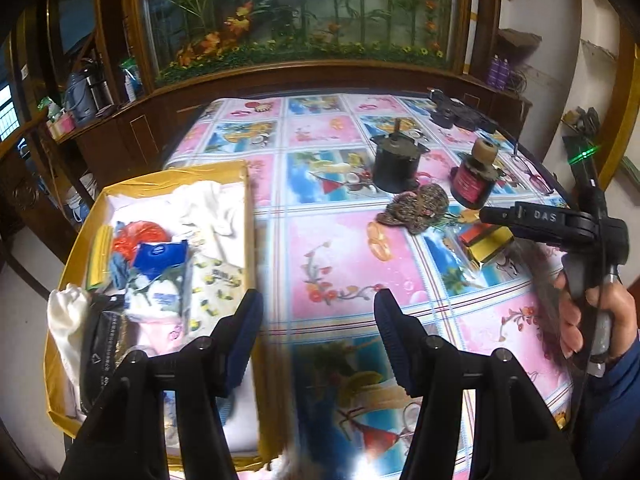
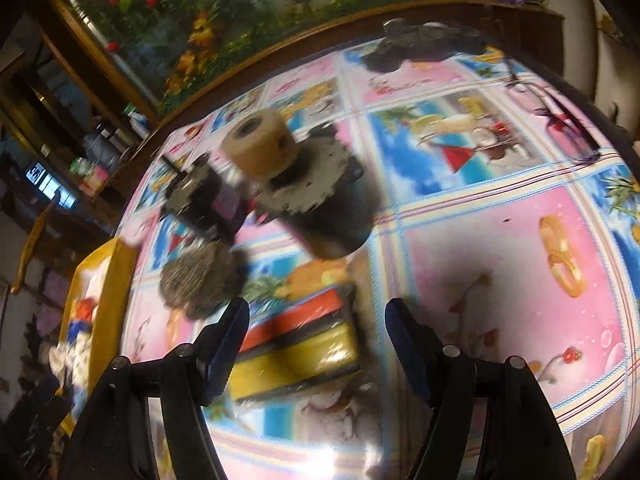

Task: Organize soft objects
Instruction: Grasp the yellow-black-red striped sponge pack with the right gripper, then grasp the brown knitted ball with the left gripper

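Observation:
A yellow box [image 1: 178,176] at the left holds several soft things: white cloths, an orange mesh, a blue pack, yellow sponges. My left gripper [image 1: 318,344] is open and empty over the table beside the box's right wall. A wrapped pack of orange and yellow sponges [image 2: 296,344] lies on the table, also in the left wrist view [image 1: 486,242]. My right gripper [image 2: 316,346] is open just above it, the pack between the fingers. A brownish scouring pad [image 2: 200,276] lies left of the pack, also in the left wrist view [image 1: 418,208].
Two dark motors stand behind the soft things: one with a tan wheel [image 2: 316,196] [image 1: 474,176], one plain [image 1: 396,162] [image 2: 200,200]. Black parts [image 1: 460,114] lie at the far right. The patterned tablecloth [image 1: 352,272] covers the table; a wooden cabinet stands behind.

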`<move>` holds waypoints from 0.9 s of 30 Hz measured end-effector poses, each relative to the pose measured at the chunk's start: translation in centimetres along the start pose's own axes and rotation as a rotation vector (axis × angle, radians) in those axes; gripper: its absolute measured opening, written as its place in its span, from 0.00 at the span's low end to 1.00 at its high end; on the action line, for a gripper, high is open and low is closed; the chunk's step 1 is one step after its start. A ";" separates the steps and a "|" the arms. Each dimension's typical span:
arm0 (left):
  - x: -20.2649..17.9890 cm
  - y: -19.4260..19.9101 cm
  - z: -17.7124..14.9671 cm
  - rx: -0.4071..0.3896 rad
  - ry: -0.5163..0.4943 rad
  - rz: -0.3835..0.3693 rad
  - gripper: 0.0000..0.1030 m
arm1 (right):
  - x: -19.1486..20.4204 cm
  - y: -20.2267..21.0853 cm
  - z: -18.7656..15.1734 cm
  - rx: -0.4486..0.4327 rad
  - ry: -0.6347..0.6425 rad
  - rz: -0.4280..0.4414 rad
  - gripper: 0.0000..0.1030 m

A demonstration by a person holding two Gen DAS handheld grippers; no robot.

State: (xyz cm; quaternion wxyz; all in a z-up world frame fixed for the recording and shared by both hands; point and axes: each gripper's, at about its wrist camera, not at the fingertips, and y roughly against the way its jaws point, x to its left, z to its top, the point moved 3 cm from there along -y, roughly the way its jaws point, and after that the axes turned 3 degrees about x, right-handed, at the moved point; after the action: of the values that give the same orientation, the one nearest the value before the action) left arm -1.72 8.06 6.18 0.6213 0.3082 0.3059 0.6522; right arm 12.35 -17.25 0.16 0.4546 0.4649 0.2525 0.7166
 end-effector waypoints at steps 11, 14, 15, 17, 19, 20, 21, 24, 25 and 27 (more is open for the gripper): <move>0.2 -1.0 0.1 0.027 0.018 -0.031 0.60 | 6.3 4.1 -5.5 0.091 0.440 0.045 0.81; 0.1 -1.1 -0.1 0.039 0.025 -0.050 0.60 | 6.5 2.9 -3.7 0.064 0.477 -0.015 0.87; 0.0 -1.1 -0.1 0.041 0.018 -0.051 0.60 | 6.6 2.2 -3.3 0.076 0.505 -0.013 0.87; -0.1 -0.9 0.0 0.041 0.007 -0.046 0.61 | 7.3 0.5 -2.8 0.098 0.560 -0.037 0.87; -0.3 -0.7 0.1 0.043 -0.005 -0.051 0.65 | 7.0 -1.2 -2.6 0.124 0.577 -0.075 0.87; -0.5 -0.7 0.3 0.048 -0.014 -0.056 0.69 | 6.8 -2.0 -2.6 0.146 0.584 -0.066 0.87; -0.7 -0.8 0.5 0.055 -0.023 -0.060 0.71 | 6.8 -2.6 -2.9 0.163 0.587 -0.055 0.87; -1.8 -1.3 1.4 0.068 -0.052 -0.060 0.72 | 6.9 -3.1 -4.3 0.136 0.640 -0.068 0.83; -2.3 -1.6 1.9 0.072 -0.061 -0.051 0.73 | 6.8 -2.9 -4.6 0.118 0.657 -0.096 0.71; -3.5 -2.4 2.9 0.083 -0.081 -0.045 0.75 | 6.3 -2.2 -4.2 0.112 0.615 -0.056 0.56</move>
State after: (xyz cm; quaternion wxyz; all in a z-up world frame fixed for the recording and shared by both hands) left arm 2.14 4.73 6.05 0.6344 0.3530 0.3140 0.6118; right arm 8.51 -10.40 -0.71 0.3501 0.2438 0.4300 0.7957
